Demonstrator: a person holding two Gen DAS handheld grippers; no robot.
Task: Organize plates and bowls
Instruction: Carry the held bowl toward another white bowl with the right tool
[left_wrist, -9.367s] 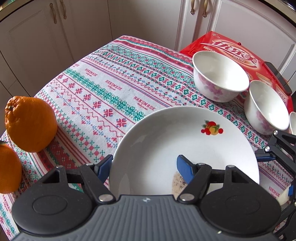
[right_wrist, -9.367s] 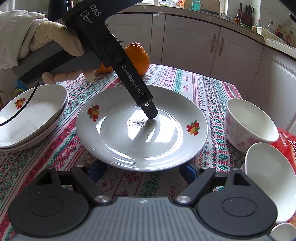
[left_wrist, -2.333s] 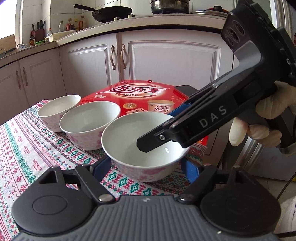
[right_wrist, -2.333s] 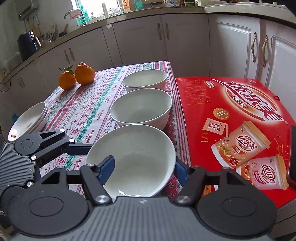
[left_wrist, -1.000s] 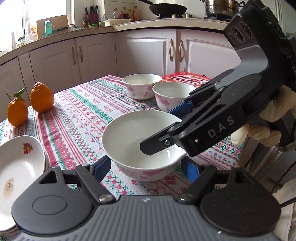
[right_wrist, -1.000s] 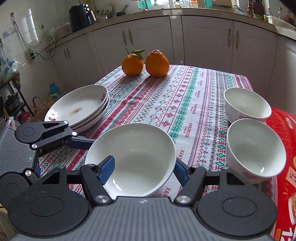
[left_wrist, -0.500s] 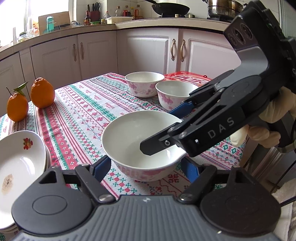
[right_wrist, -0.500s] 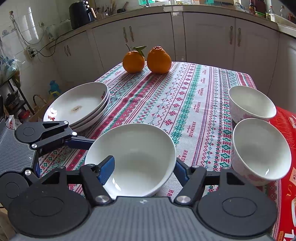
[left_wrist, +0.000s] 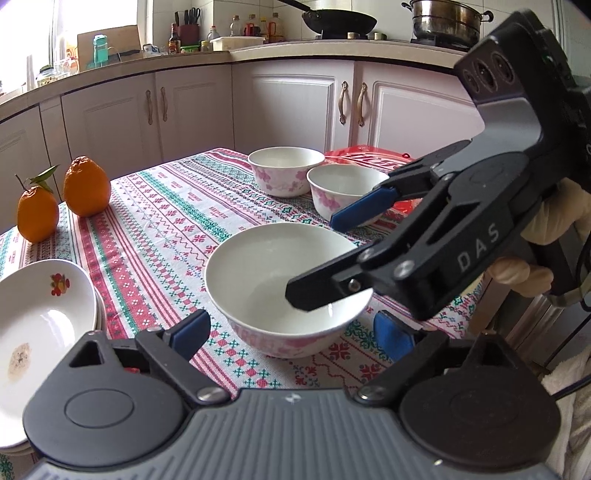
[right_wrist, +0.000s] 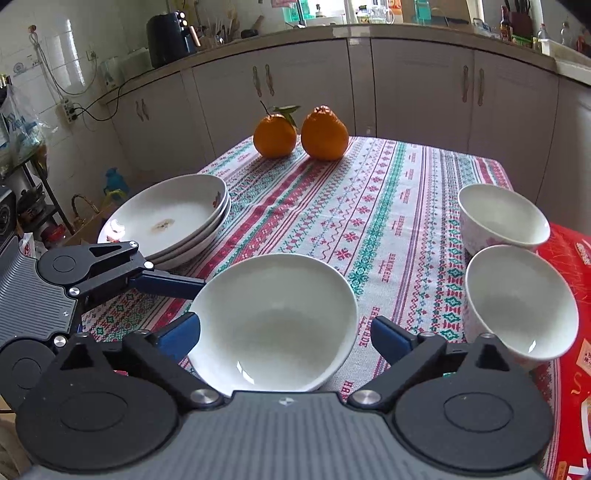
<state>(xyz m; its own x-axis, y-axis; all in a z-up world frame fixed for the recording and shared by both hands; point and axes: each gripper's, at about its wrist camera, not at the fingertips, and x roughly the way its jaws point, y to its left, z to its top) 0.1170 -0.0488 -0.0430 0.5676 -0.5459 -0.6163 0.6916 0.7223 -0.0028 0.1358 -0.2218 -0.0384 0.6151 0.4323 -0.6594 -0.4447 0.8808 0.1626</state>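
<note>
A white bowl with pink flowers stands on the patterned tablecloth near the front edge. My left gripper is open, its blue pads either side of the bowl's near wall. My right gripper is open too and straddles the same bowl from the other side; in the left wrist view it reaches over the bowl from the right. Two more flowered bowls stand further back. A stack of fruit-print plates lies at the left.
Two oranges sit at the far table edge. A red carton lies beside the bowls on the right. White kitchen cabinets surround the table. The left gripper's body shows at the left of the right wrist view.
Over the last second both grippers have stayed around the bowl and it has shifted little. Since 2.3 s ago the bowl has moved from beside the red carton toward the plates.
</note>
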